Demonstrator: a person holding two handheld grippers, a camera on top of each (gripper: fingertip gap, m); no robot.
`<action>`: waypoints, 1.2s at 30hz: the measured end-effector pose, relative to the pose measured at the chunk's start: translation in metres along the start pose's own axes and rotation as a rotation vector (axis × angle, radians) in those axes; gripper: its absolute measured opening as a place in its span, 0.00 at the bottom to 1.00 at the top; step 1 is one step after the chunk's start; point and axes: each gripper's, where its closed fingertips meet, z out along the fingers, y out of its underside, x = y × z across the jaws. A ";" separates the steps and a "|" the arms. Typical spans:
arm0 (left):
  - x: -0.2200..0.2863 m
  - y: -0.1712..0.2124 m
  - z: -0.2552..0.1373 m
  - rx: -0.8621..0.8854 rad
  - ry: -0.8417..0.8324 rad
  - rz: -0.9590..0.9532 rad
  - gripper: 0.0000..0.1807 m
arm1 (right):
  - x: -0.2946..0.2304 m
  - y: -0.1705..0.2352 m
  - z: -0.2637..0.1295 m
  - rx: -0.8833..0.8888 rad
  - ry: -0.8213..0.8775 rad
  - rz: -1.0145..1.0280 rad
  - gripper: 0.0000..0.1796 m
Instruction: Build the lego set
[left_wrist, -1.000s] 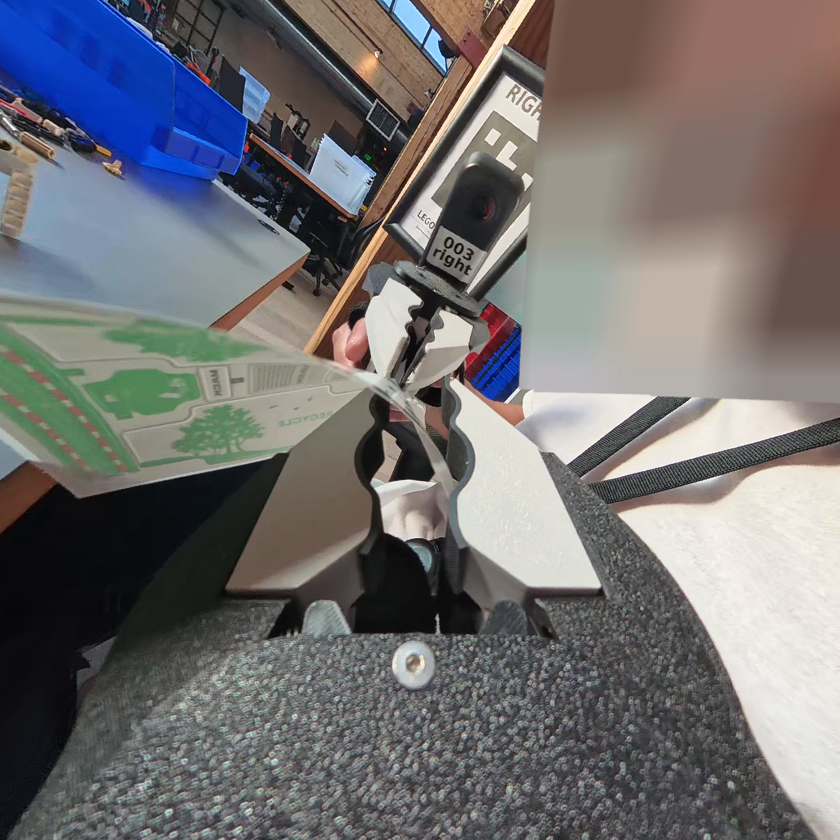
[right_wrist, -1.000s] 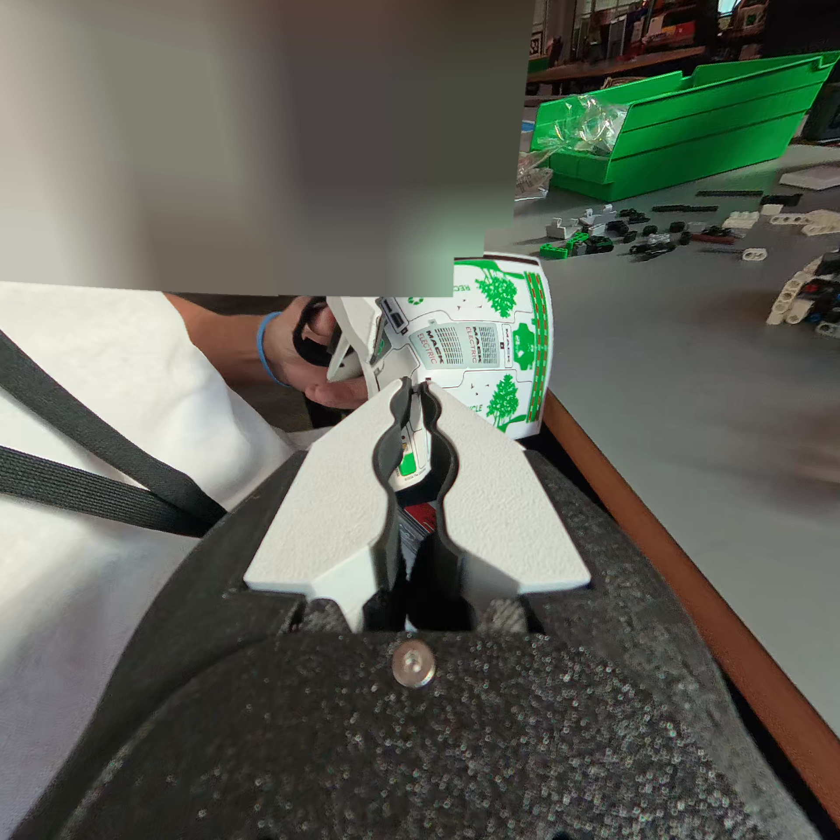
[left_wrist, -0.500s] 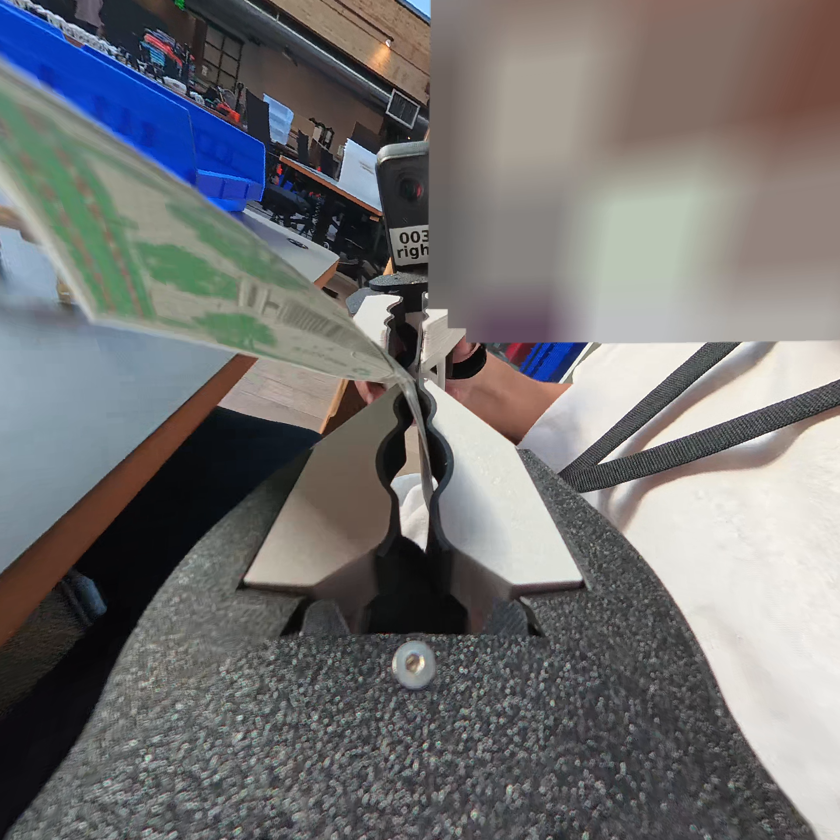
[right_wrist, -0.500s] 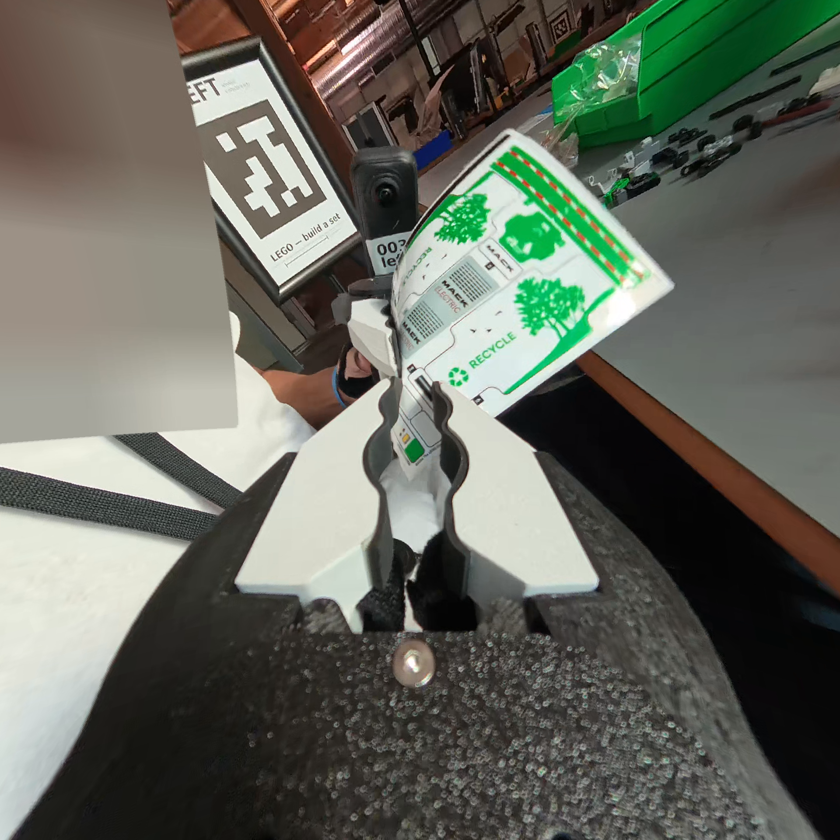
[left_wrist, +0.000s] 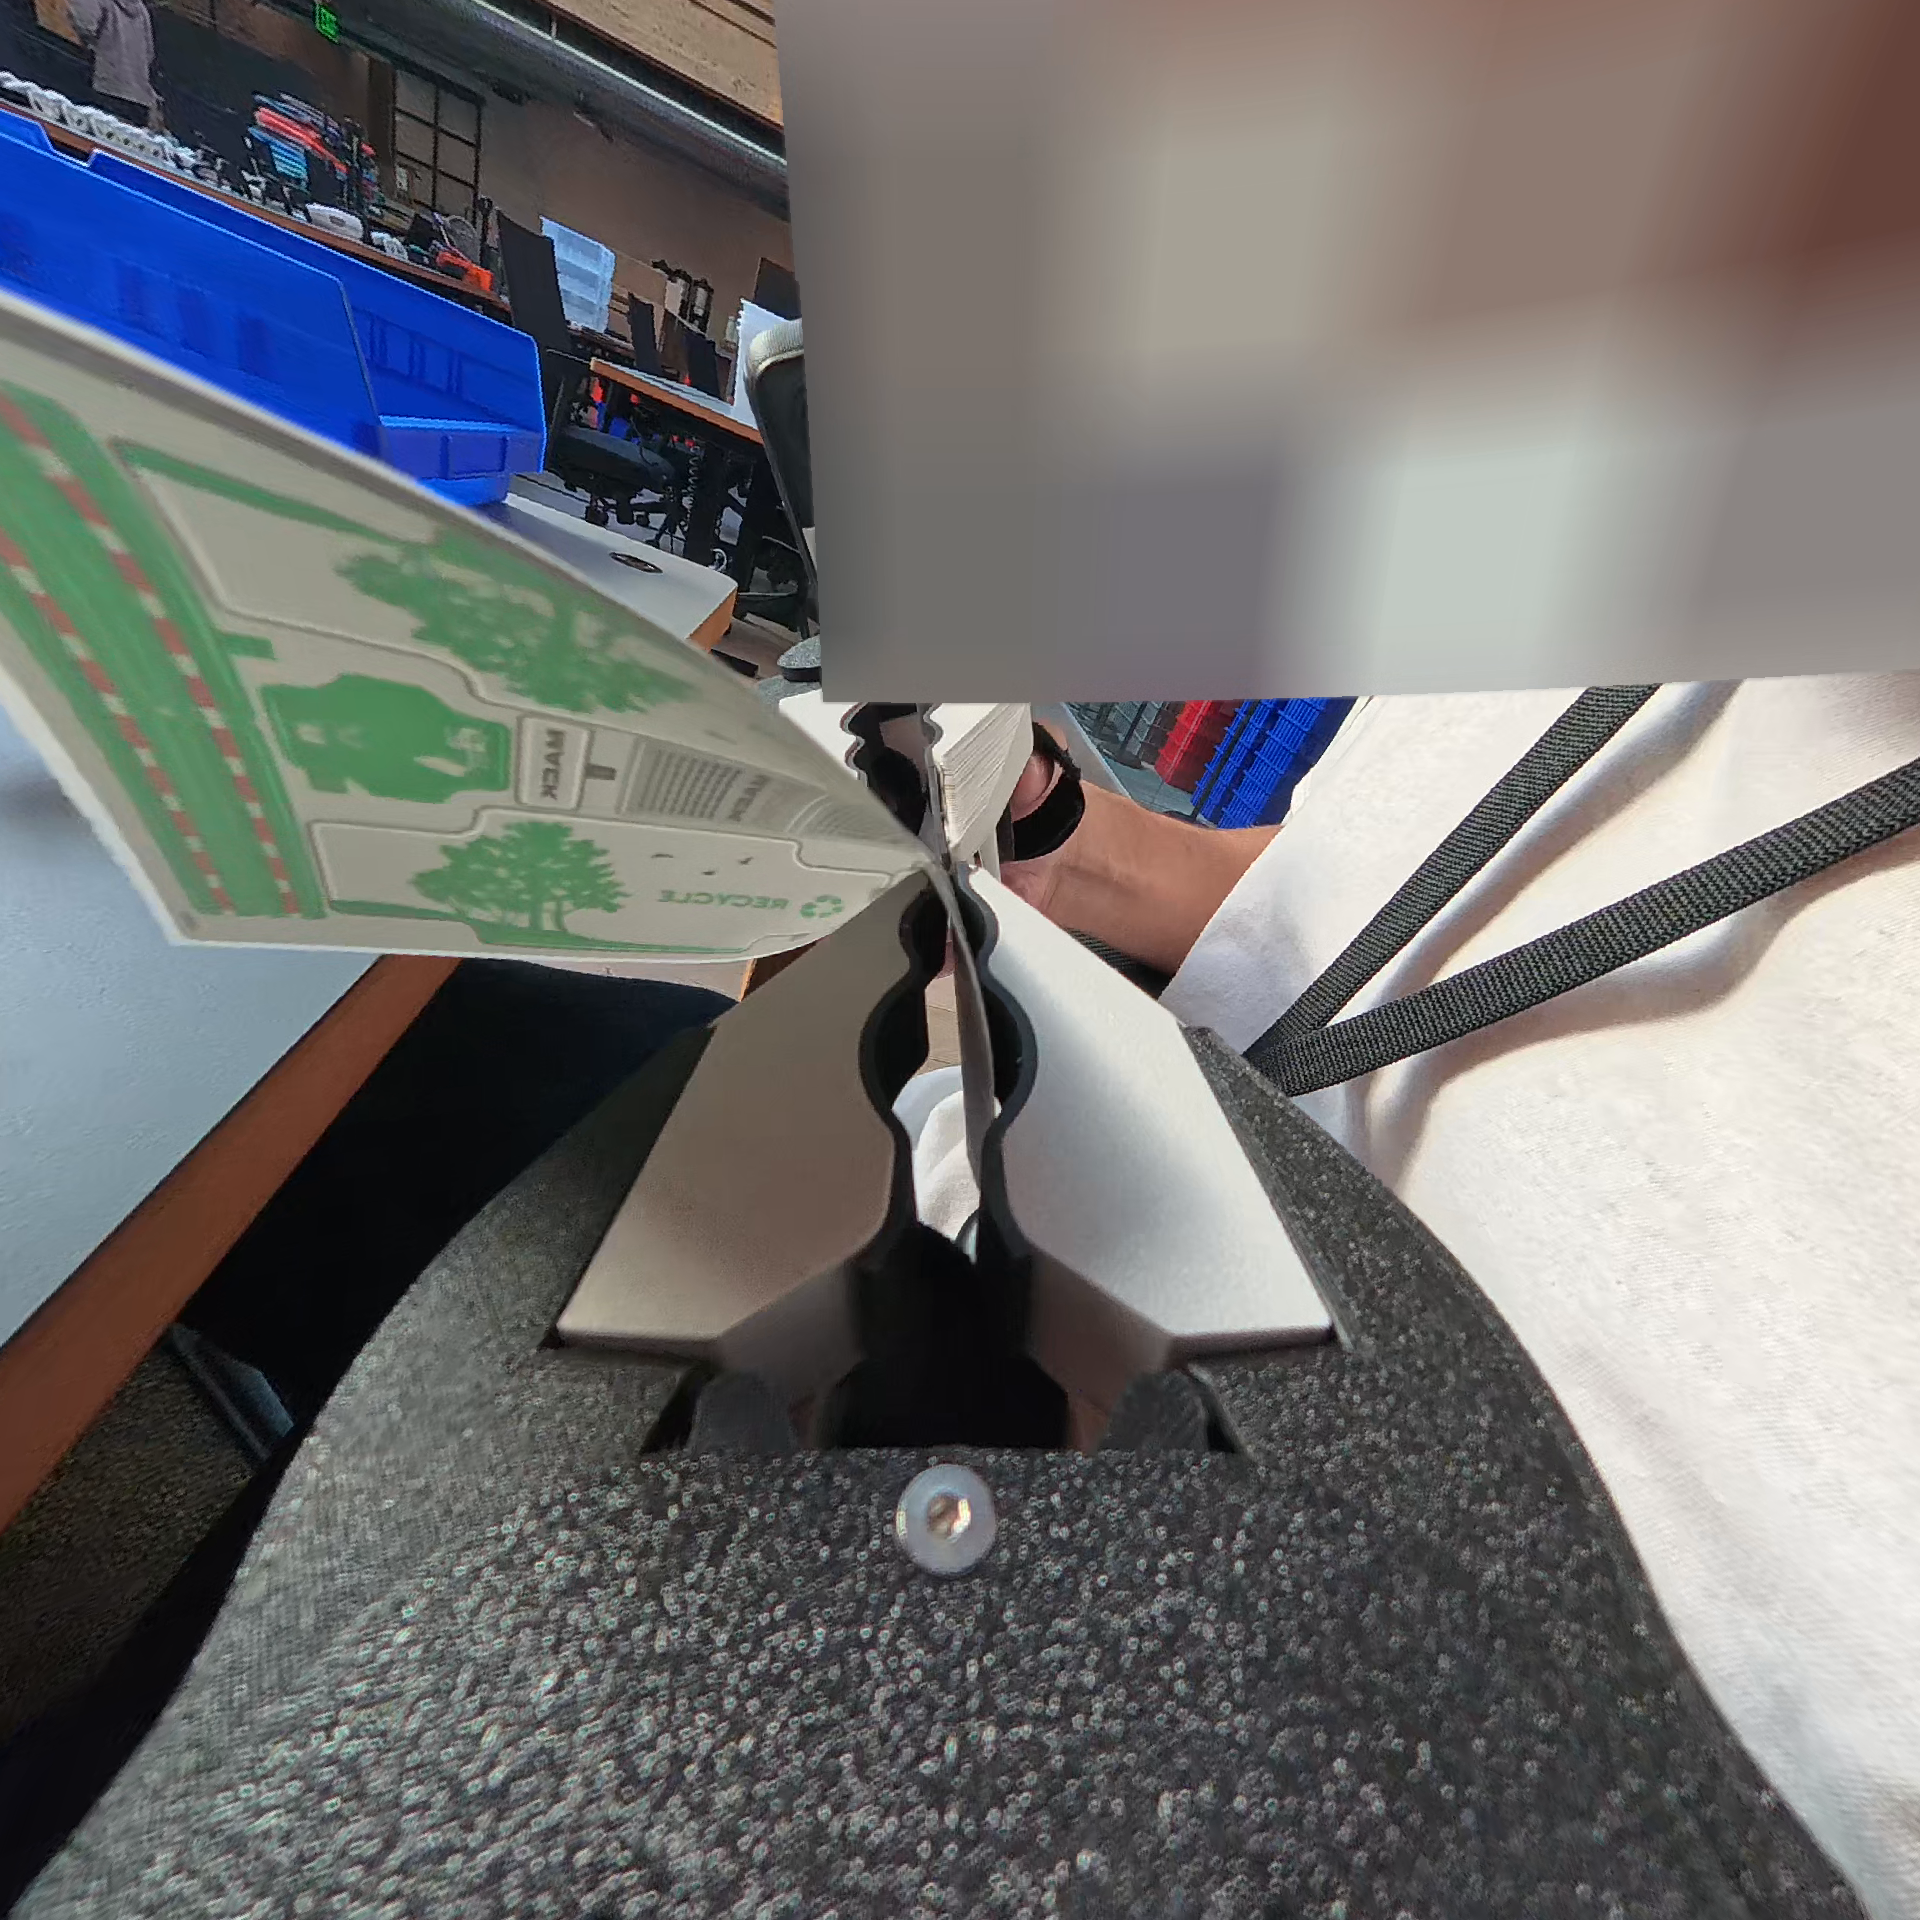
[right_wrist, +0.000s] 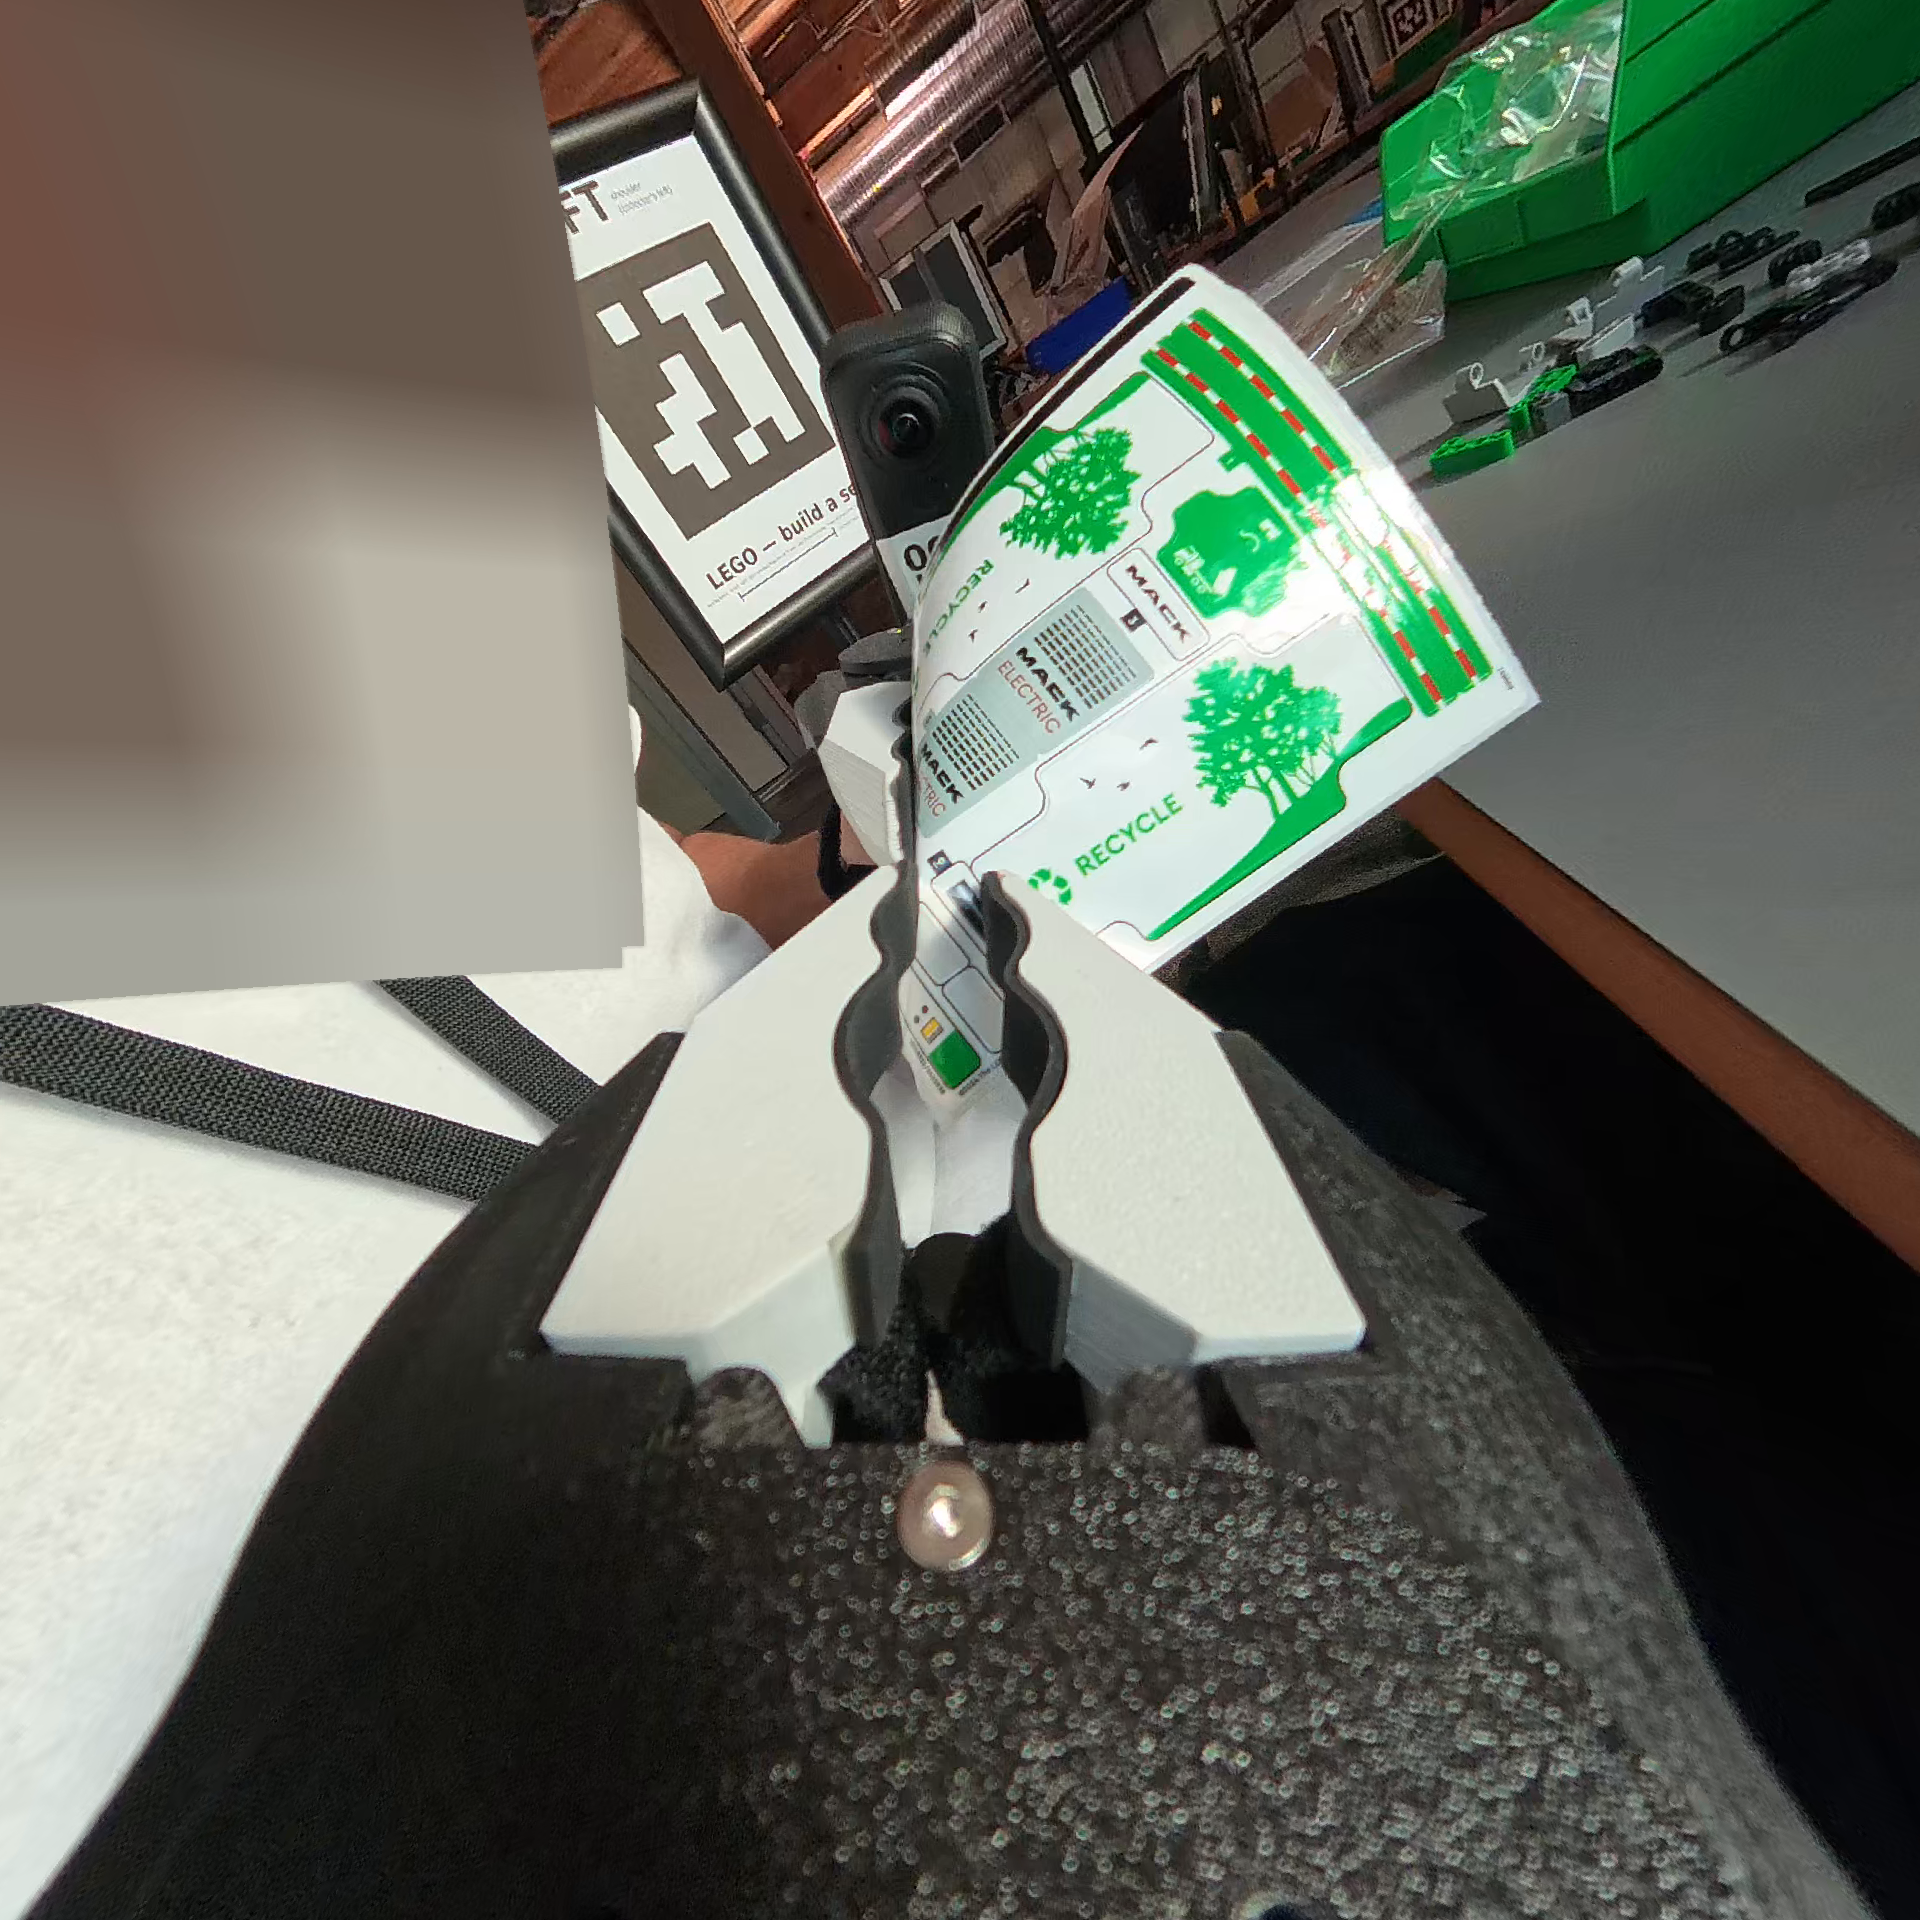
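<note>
A white sticker sheet (left_wrist: 416, 748) printed with green trees and stripes is held in the air in front of a person's white shirt, off the table's edge. My left gripper (left_wrist: 948, 899) is shut on the sheet's near corner. Most of the sheet fans out to the left. My right gripper (right_wrist: 951, 888) has its jaws a little apart. The sheet's (right_wrist: 1195, 707) lower end hangs loosely between them. The right gripper also shows in the left wrist view (left_wrist: 935, 769) just beyond the sheet. The left gripper shows in the right wrist view (right_wrist: 883, 779) behind the sheet.
A grey table (right_wrist: 1662, 675) with a wooden edge lies to the right in the right wrist view. It carries loose lego pieces (right_wrist: 1558, 395), a clear plastic bag (right_wrist: 1496, 156) and a green bin (right_wrist: 1714, 125). A blue bin (left_wrist: 260, 312) stands on the table in the left wrist view. A framed sign (right_wrist: 707, 395) stands behind. My two grippers' fingertips are within a few centimetres of each other.
My left gripper closed on the sheet and my right gripper's jaws parted slightly. The sheet swung up and outward as both grippers tilted.
</note>
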 end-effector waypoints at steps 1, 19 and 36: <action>0.001 0.000 0.000 -0.001 0.007 0.000 0.00 | -0.001 0.001 0.000 -0.002 -0.010 0.004 0.06; 0.031 -0.006 -0.007 0.024 0.178 0.054 0.00 | -0.022 0.000 -0.005 0.054 -0.270 0.187 0.08; -0.019 -0.004 -0.017 0.030 -0.054 -0.135 0.00 | 0.001 -0.012 -0.001 0.165 -0.204 0.324 0.00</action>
